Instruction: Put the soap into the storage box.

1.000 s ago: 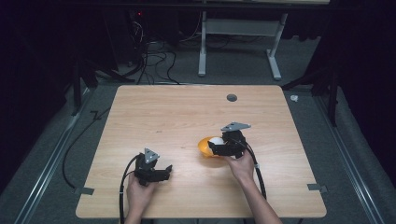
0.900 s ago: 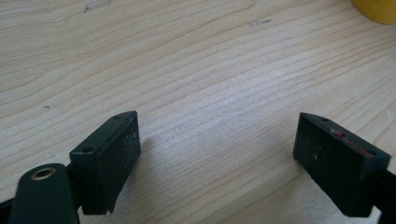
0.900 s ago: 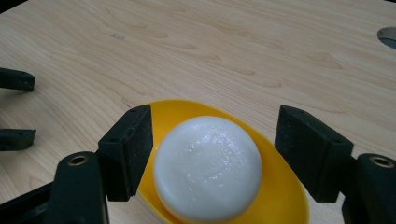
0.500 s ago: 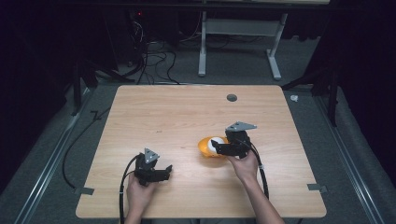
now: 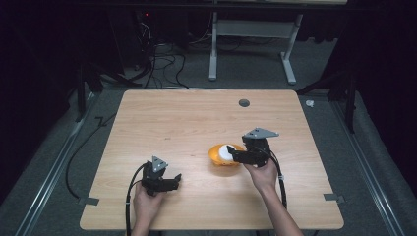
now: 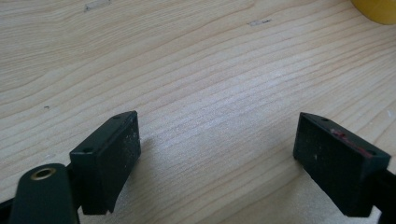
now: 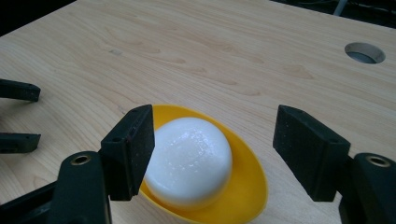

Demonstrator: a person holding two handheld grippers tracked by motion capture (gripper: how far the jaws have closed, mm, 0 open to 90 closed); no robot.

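At the upper right corner of the left gripper view, the yellow bowl [image 6: 379, 8] is cut off. The left gripper [image 6: 217, 158] is spread over bare table [image 5: 187, 123]. Lower centre of the right gripper view, the right gripper [image 7: 215, 149], spread, straddles the white ball [image 7: 189, 158] in the bowl. Dark room, cables behind.

Open tabletop [image 5: 187, 123] all round the yellow bowl [image 5: 219, 158] (cable hole [image 5: 244, 103] at the far edge).

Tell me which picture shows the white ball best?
The right gripper view: the white ball sits close up, glossy, in the yellow bowl. The high view shows it small, partly behind the right tongs. The left gripper view catches just the bowl's edge.
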